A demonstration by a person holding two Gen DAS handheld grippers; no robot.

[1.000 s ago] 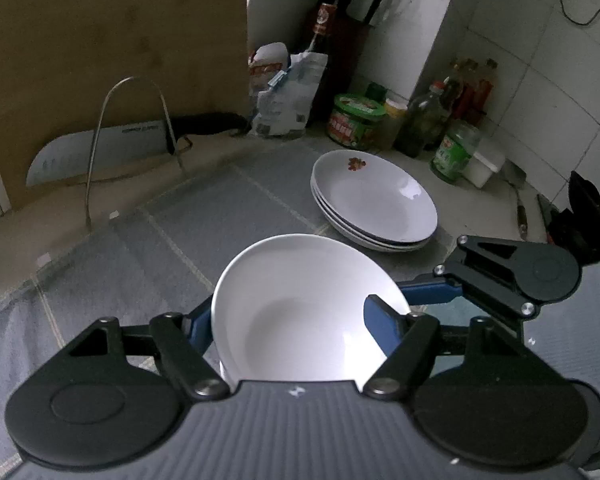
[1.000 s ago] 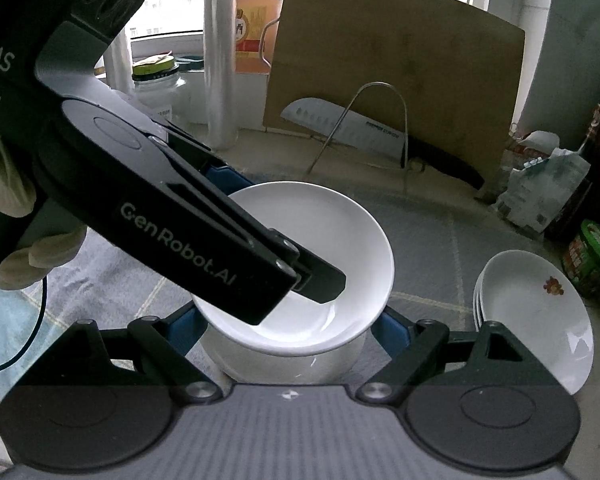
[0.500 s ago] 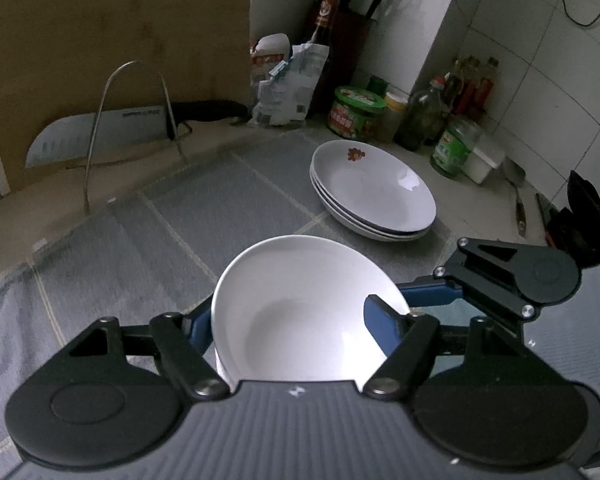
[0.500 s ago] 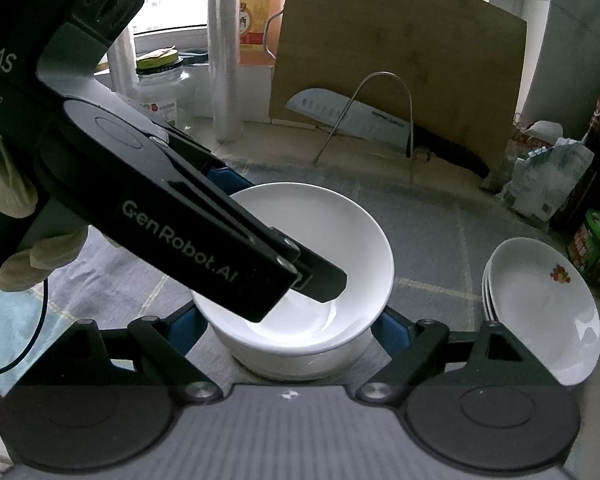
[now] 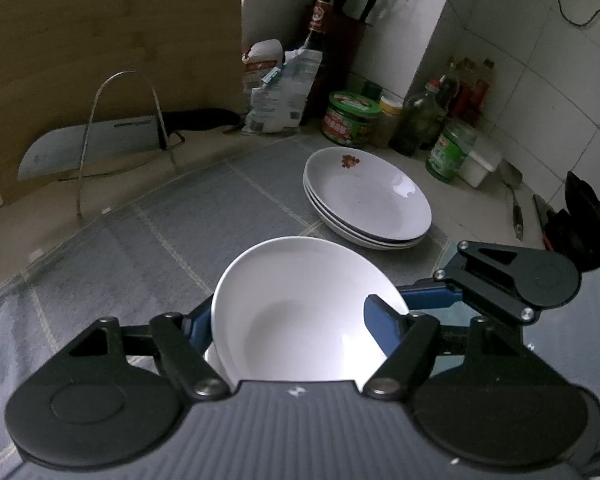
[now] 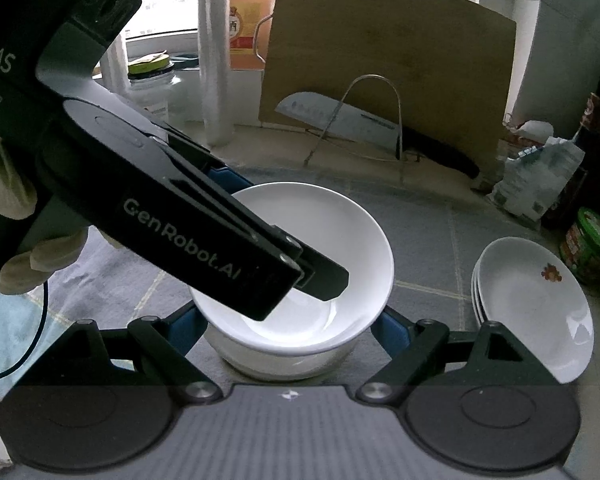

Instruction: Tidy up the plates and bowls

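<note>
A white bowl [image 5: 296, 308] sits tilted in a second white bowl [image 6: 284, 360] on the grey mat. My left gripper [image 5: 288, 320] is shut on the top bowl's rim, one blue finger [image 5: 380, 324] inside it; it also shows in the right wrist view [image 6: 324, 276]. My right gripper [image 6: 288, 332] is open, its fingers on either side of the lower bowl, not clearly touching. A stack of three white plates [image 5: 368, 196], the top one with a red flower print, lies to the right and also shows in the right wrist view [image 6: 536, 304].
A wooden cutting board [image 6: 384, 76], a wire rack [image 6: 364, 116] and a cleaver [image 6: 340, 116] stand at the back. Jars and bottles [image 5: 420, 120] and a knife block [image 5: 340, 40] line the tiled wall. A glass jar [image 6: 152, 84] stands by the window.
Both grippers and the bowls have shifted slightly nearer the plates. The top bowl has sunk lower into the bowl beneath it. The grips have not changed.
</note>
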